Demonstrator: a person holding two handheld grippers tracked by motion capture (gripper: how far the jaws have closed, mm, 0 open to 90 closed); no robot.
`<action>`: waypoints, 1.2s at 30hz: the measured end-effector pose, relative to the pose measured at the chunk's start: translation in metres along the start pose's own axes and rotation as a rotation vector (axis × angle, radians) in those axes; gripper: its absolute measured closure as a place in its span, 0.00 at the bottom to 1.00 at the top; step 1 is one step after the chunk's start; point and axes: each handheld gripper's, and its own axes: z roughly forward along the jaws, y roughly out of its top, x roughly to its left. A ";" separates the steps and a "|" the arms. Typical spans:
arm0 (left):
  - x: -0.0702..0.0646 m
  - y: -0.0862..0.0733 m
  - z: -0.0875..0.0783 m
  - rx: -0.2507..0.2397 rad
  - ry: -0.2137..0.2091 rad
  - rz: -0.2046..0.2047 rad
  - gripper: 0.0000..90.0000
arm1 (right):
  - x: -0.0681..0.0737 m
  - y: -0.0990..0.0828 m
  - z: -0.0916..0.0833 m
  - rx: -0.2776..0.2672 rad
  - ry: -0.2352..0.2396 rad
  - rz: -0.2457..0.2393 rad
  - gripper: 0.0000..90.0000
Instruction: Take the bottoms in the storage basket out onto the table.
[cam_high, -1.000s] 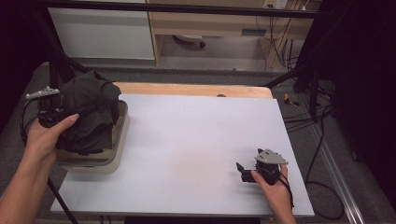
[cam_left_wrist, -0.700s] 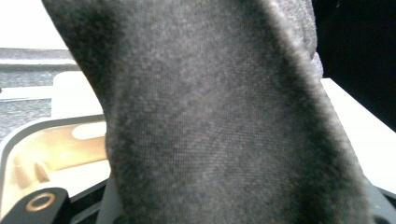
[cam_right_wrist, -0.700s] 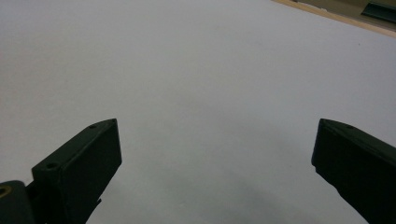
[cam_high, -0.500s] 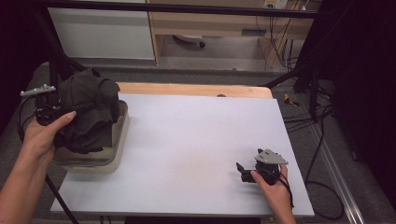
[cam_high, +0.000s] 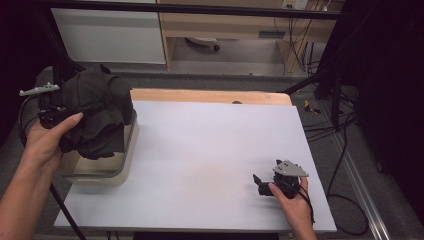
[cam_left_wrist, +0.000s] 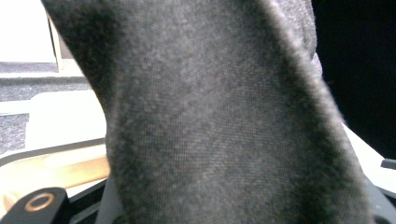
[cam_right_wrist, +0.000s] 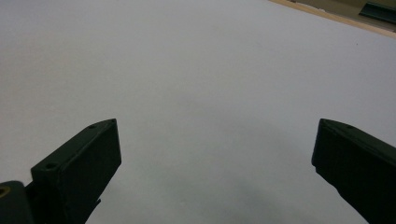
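Dark cloth (cam_high: 97, 112) bunched above a clear tub (cam_high: 100, 167) at the left edge of the counter (cam_high: 210, 150), gripped by the left hand-held gripper (cam_high: 75, 110), whose jaws are clenched on the fabric. Right hand-held gripper (cam_high: 259, 184) rests near the counter's front right corner, jaws spread wide with nothing between them, well apart from the cloth.

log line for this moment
left gripper: shut on dark cloth over bin | right gripper: open, on table

White table (cam_high: 200, 150) — a beige tub (cam_high: 107, 172) sits at its left edge — wooden strip (cam_high: 210, 96) along the back
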 end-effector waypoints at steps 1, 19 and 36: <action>-0.002 0.000 0.000 -0.002 -0.003 0.000 0.55 | 0.000 0.000 0.000 0.001 0.000 0.001 0.02; -0.007 -0.005 -0.003 -0.003 -0.027 -0.012 0.55 | 0.000 -0.001 0.002 0.009 -0.001 0.025 0.02; -0.024 0.006 -0.012 -0.001 -0.024 0.026 0.55 | -0.004 -0.002 0.000 0.000 -0.020 0.054 0.02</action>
